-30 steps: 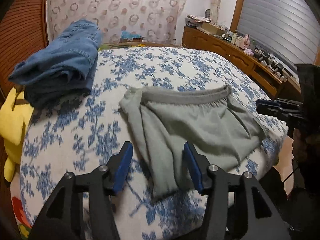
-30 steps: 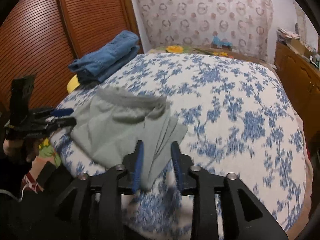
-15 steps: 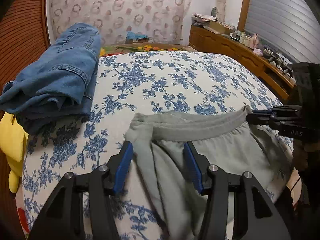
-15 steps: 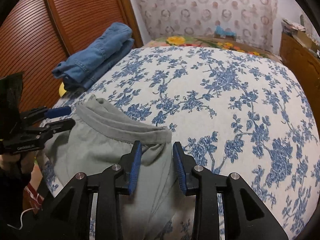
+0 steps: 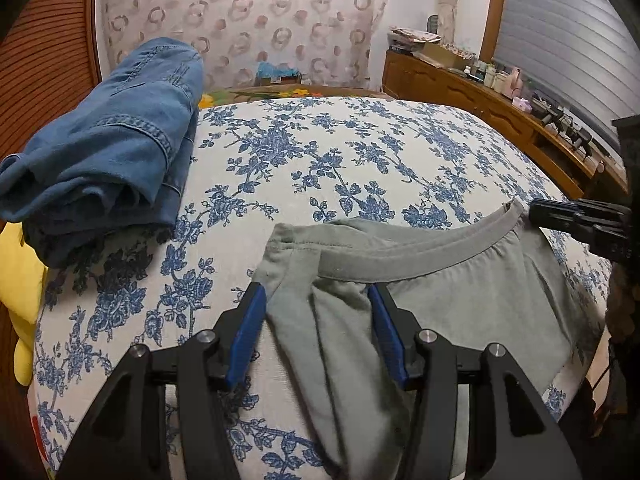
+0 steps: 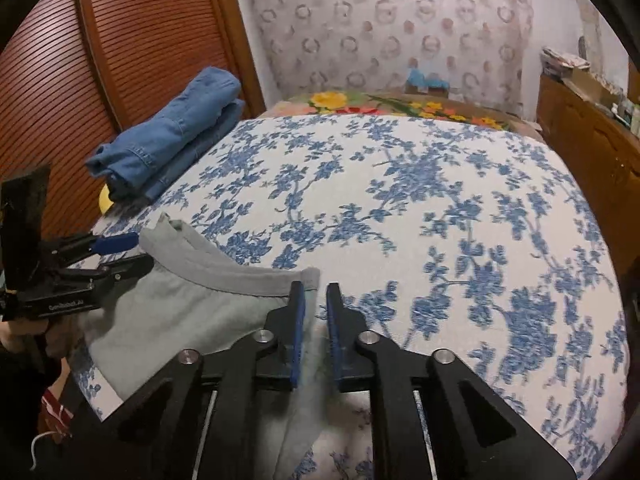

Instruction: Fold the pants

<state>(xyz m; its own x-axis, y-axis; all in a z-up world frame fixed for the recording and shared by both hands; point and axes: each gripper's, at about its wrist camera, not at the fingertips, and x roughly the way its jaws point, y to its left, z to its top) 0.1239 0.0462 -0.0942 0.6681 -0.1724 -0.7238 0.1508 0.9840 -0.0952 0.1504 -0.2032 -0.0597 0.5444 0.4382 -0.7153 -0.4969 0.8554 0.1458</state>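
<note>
Floral bedding [image 6: 440, 208] in blue and white forms the work surface, and we find the grey pants [image 5: 460, 292] lying at its near edge with the waistband [image 5: 400, 254] turned away from us. Compared with a second ago, both tools now sit up at the waistband corners instead of back over the folded legs. We note the left gripper [image 5: 316, 320] standing about half apart, its blue pads straddling the bunched left corner without pressing on it. We note the right gripper [image 6: 316, 316] at the opposite corner; its jaws have just been closing and are now narrow, with the cloth edge between them, though we see a gap remaining and judge no grip made yet. In our judgement this marks the start of a fold, with both corners about to be taken; the left side lags. Farther off, folded jeans [image 6: 172, 148] lie against the wooden slatted door [image 6: 80, 80], well apart from the pants, and a patterned headboard [image 5: 240, 20] closes the far end
</note>
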